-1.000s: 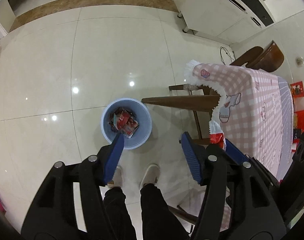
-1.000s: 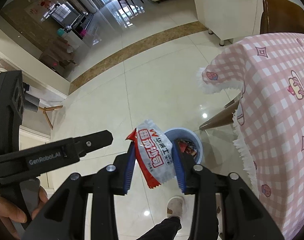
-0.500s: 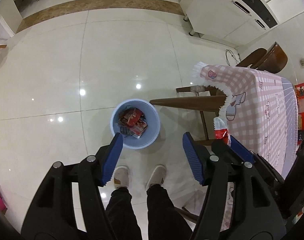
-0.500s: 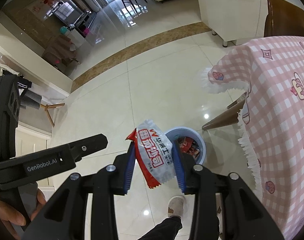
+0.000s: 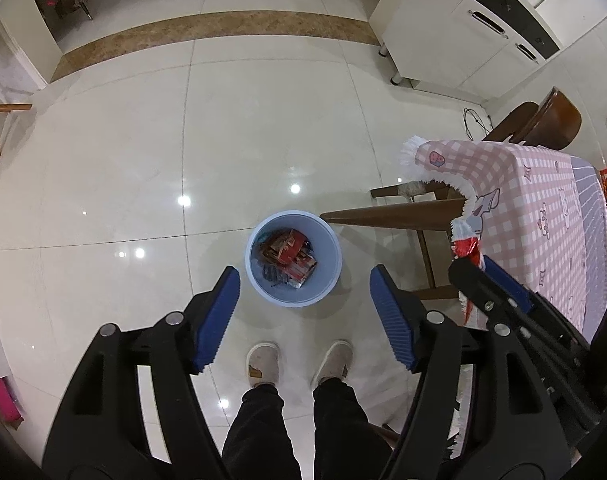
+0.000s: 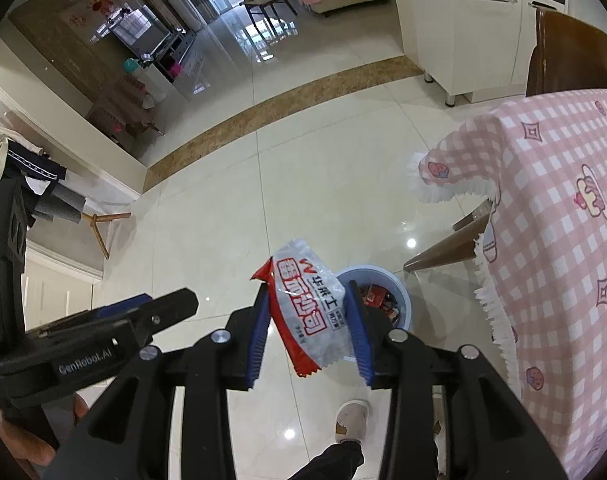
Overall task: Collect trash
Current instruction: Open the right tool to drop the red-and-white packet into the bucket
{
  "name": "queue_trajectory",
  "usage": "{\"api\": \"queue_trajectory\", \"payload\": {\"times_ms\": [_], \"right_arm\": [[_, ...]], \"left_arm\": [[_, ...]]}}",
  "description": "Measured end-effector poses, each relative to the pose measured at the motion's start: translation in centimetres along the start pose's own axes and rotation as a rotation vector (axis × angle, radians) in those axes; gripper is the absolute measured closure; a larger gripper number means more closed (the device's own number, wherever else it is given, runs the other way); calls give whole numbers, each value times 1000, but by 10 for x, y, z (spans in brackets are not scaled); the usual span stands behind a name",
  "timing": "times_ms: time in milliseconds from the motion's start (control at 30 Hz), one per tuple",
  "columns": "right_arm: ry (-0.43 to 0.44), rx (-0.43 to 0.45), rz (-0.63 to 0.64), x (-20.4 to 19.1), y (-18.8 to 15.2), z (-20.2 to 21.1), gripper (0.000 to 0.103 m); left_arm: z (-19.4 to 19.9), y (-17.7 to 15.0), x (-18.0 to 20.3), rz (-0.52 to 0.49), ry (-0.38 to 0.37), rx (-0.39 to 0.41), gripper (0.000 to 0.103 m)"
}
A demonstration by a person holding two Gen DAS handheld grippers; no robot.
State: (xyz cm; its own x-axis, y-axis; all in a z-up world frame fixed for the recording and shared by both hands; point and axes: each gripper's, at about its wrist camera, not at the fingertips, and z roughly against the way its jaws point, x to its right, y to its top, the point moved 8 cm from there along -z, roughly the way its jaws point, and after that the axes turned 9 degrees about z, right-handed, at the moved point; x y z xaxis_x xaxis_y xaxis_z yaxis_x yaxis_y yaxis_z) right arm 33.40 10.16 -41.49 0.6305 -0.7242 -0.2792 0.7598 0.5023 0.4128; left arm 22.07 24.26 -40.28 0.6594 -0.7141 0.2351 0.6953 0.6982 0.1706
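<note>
Right gripper (image 6: pixel 309 330) grips snack packet (image 6: pixel 309 312) above wrapper-filled bin (image 5: pixel 293 258).

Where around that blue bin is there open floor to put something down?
Bare tiles spread left of and beyond the blue bin, up to the brown floor strip. Crowded: its right, with chair legs and tablecloth; slippers stand just before it.

A pink checked tablecloth (image 5: pixel 543 200) drapes the worktop; a white cabinet (image 5: pixel 463 36) stands well behind it, wooden chair (image 5: pixel 551 120) just beside.
</note>
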Motion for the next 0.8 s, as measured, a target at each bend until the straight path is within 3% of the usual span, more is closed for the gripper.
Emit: {"api": "queue_trajectory", "payload": {"times_ms": [433,800], "right_arm": [[-38,75,-17,1,0,45,62],[-123,202,-33,16,-22,154,52]], "left_arm": [[36,-8,10,-54,-3,57,32],[125,-30,69,-201,-33,225,28]]}}
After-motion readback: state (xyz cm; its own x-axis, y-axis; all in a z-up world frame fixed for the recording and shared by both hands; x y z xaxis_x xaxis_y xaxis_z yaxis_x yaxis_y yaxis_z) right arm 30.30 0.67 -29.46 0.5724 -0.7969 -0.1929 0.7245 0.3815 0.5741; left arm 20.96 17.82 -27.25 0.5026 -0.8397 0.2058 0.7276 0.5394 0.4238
